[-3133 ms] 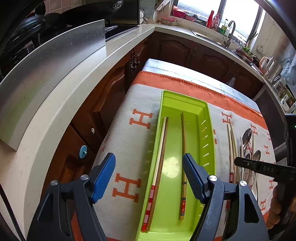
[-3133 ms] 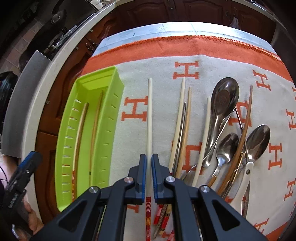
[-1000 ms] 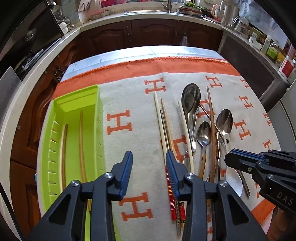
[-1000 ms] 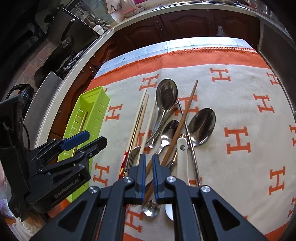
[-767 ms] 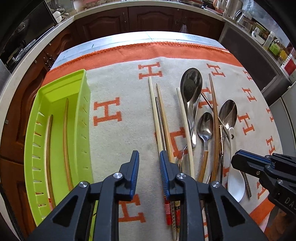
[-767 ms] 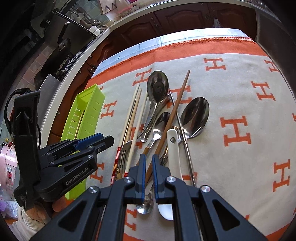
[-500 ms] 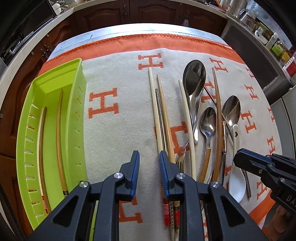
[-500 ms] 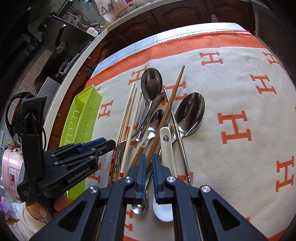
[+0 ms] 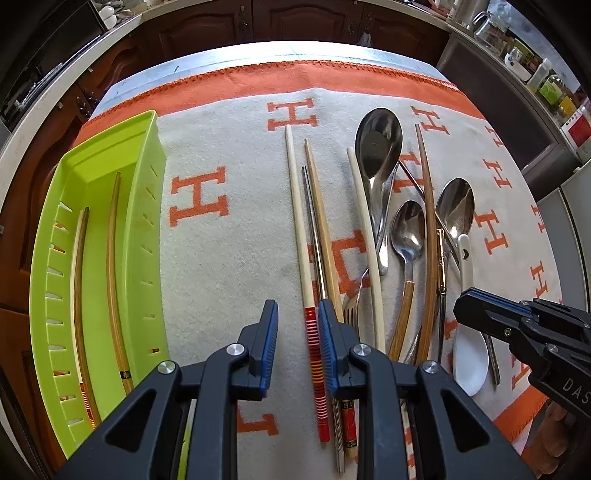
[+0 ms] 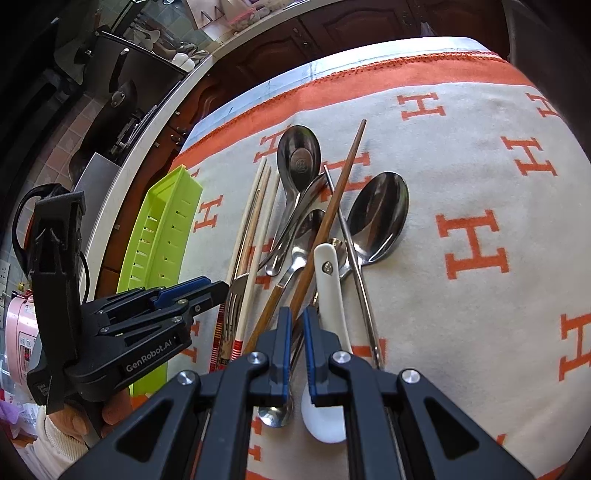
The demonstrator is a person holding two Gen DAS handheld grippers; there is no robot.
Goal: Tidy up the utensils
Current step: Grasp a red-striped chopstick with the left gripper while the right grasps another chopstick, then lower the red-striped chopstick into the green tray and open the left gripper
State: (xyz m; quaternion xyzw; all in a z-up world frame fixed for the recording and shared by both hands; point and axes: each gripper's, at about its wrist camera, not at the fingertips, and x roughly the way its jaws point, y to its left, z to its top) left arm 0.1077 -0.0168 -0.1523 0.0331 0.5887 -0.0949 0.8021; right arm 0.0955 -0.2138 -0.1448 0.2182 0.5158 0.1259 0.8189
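Observation:
A green slotted tray point(image 9: 144, 206) lies at the left of the cloth with two wooden chopsticks point(image 9: 112, 258) inside. My left gripper point(image 9: 295, 343) is open, its jaws straddling the red-striped end of a cream chopstick point(image 9: 297, 221) that lies on the cloth beside a metal chopstick and another wooden one. My right gripper point(image 10: 295, 343) is nearly shut and empty, hovering over the handles of a brown chopstick point(image 10: 332, 206) and a white ceramic spoon point(image 10: 327, 295). The right gripper also shows in the left wrist view point(image 9: 480, 314), and the left gripper shows in the right wrist view point(image 10: 207, 288).
Steel spoons point(image 9: 378, 147), a wooden-handled spoon point(image 9: 406, 236), a fork and more chopsticks lie piled at the right of the orange-and-grey cloth point(image 9: 229, 236). Dark wooden cabinets point(image 9: 295, 22) and a pale counter edge point(image 10: 147, 122) surround the table.
My left gripper swung from over the tray to the loose chopsticks, narrowed, and came down around the cream chopstick's striped end. My right gripper released that chopstick and moved right over the spoons.

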